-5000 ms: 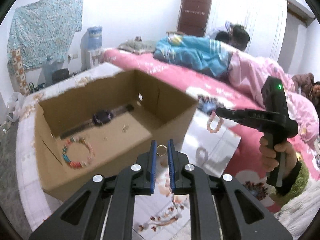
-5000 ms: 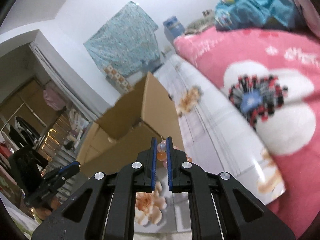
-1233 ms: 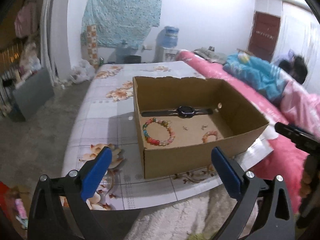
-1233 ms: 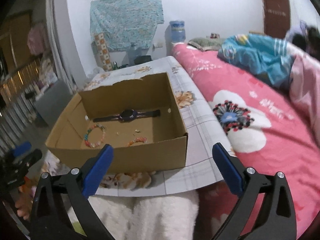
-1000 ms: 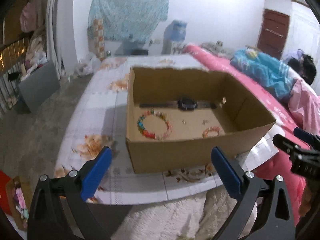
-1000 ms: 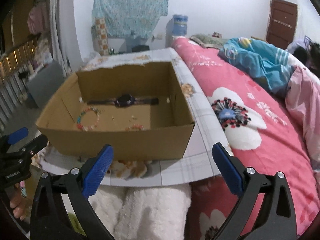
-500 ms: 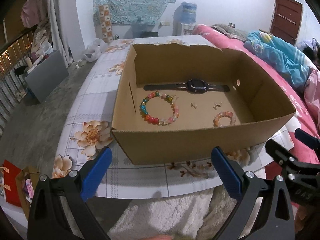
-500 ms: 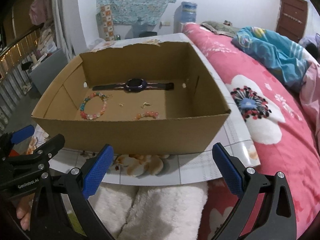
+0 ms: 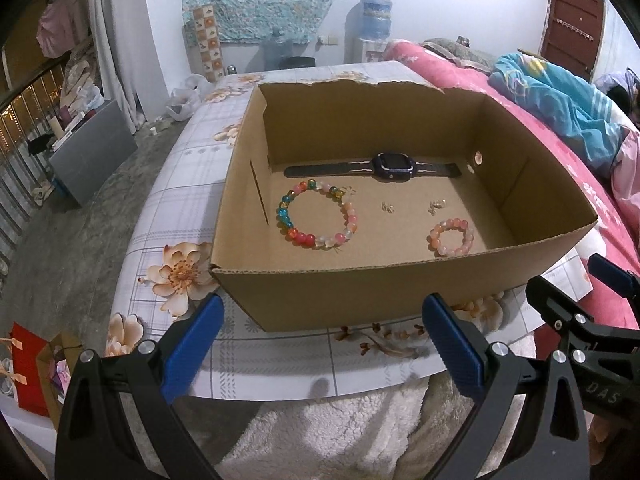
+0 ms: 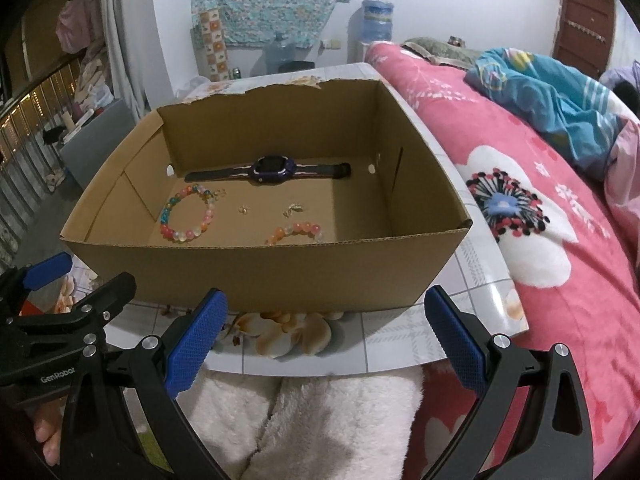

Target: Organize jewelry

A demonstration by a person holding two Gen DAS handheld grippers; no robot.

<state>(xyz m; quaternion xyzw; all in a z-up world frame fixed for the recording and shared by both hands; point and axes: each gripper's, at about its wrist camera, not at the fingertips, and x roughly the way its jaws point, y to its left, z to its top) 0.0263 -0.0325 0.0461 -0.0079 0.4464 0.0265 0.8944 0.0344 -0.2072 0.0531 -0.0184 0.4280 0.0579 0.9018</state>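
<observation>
Both tools, clamped on a small ring and a pink bead bracelet five seconds earlier, had released and drawn back. Left tool (image 9: 322,344): blue-padded jaws spread wide, empty, short of the box's near wall. Right tool (image 10: 326,336): likewise agape, empty.

Open brown cardboard box (image 9: 400,284) on the floral-tiled bench (image 9: 172,184), holding:
- multicoloured glass-bead bracelet (image 9: 316,218), left; likely elastic, light, slippery; pinch across one arc.
- small pink bead bracelet (image 9: 451,237), near right; same handling.
- dark purple strap watch (image 9: 394,167), along the far wall; probably stiffest at the case, strap a good hold.
- tiny gold earrings (image 9: 436,206), centre; fiddly, easily lost.
</observation>
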